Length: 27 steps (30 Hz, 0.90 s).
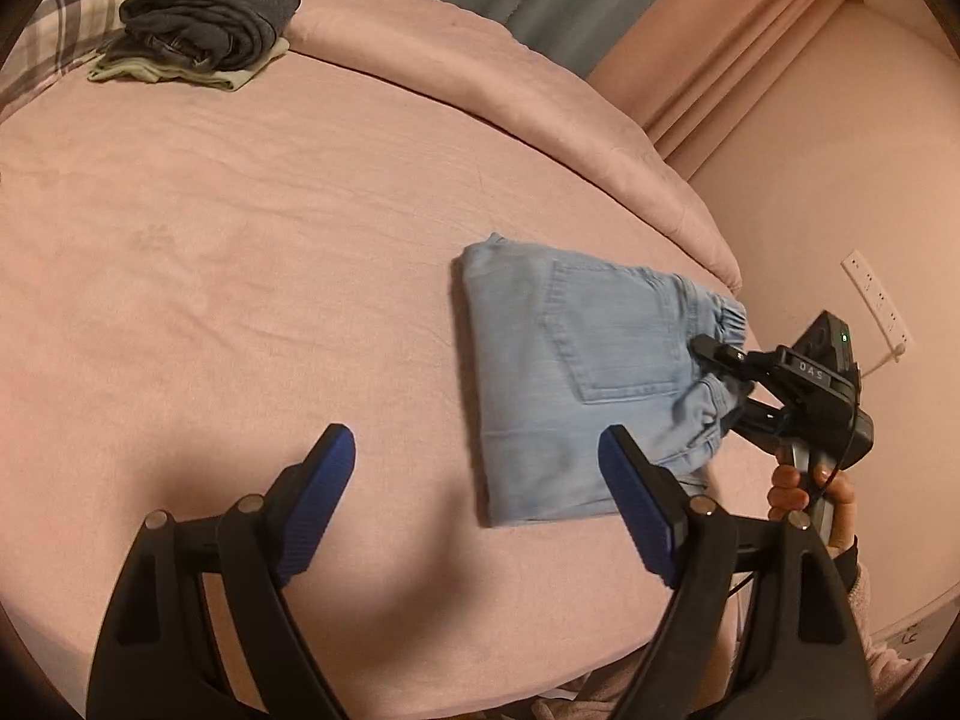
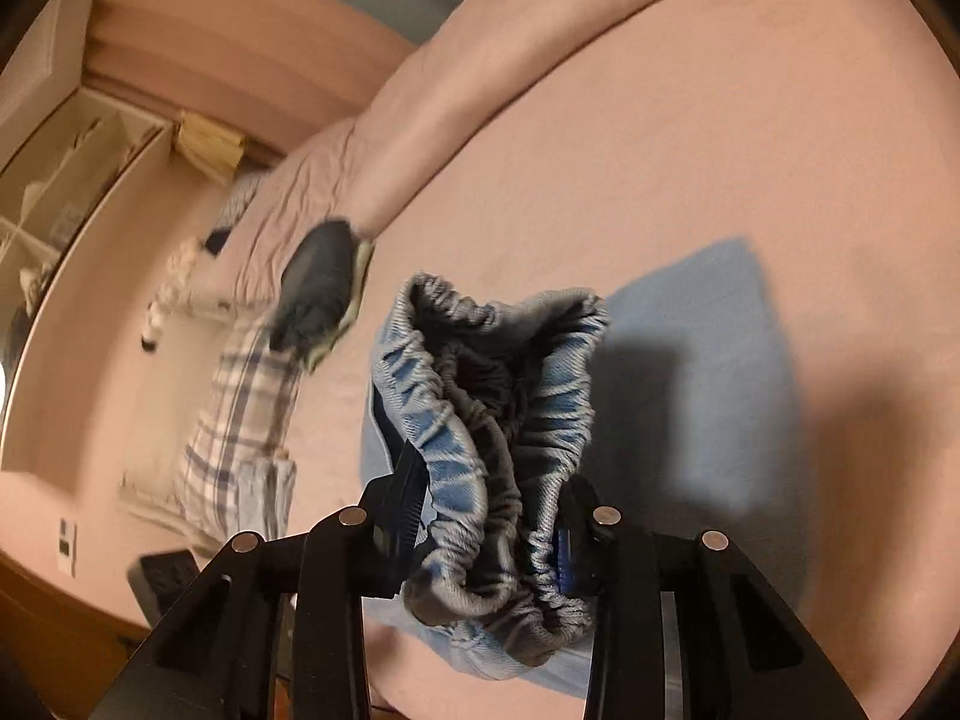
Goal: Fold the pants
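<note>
Light blue pants [image 1: 540, 360] lie folded into a rectangle on the pink bed [image 1: 240, 240], back pocket up, near the bed's right edge. My right gripper [image 1: 723, 378] reaches in from the right, held by a hand [image 1: 804, 492], and is shut on the gathered elastic waistband [image 2: 492, 372], which bunches up between its fingers [image 2: 408, 480]. The rest of the pants [image 2: 690, 330] lies flat beyond it. My left gripper [image 1: 474, 450] stands open just above the bed at the pants' near left corner, with nothing between its blue pads [image 1: 324, 498].
A stack of dark folded clothes [image 1: 210, 24] on a pale green piece sits at the far left of the bed, beside a plaid pillow [image 1: 66, 18]. The bed's edge and a wall with an outlet [image 1: 876, 300] are close on the right.
</note>
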### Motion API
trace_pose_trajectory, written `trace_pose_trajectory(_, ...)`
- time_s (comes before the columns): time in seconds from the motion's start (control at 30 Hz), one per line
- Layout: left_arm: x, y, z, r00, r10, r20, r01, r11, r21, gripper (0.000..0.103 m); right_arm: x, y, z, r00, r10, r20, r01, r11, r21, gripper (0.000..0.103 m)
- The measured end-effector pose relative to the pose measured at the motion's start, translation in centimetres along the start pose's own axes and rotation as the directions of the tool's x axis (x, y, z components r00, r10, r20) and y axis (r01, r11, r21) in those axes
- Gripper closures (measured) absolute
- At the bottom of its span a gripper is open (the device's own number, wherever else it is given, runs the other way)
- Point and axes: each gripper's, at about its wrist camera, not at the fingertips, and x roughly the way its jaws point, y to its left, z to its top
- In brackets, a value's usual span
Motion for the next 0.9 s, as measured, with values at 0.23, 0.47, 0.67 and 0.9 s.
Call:
trace_pose_trajectory(0.23,2.6,-0.6,1.0,0.999,-0.019,-0.046,0.020,1.000,0.008,0.019,-0.5,-4.6,-0.6,0.997,-0.072,-0.017,0.073,0.993,0.088,0.067)
trace_pose_trajectory(0.47,4.2,-2.4,2.4,0.998,-0.018,-0.066,0.022,0.998,0.064,0.019,-0.4,-5.9,-0.5,0.995,-0.066,-0.076,0.073,0.993,0.094,0.056)
trace_pose_trajectory(0.67,5.5,-4.2,4.0,0.998,-0.017,-0.060,0.024,0.991,0.129,0.018,-4.9,-5.6,-1.2,0.977,-0.212,0.036,0.211,0.977,0.044,0.040)
trace_pose_trajectory(0.9,10.1,-8.1,8.4,0.994,-0.081,-0.069,0.093,0.975,0.202,0.018,-7.2,2.3,-2.1,0.950,-0.223,0.220,0.278,0.923,-0.267,0.053)
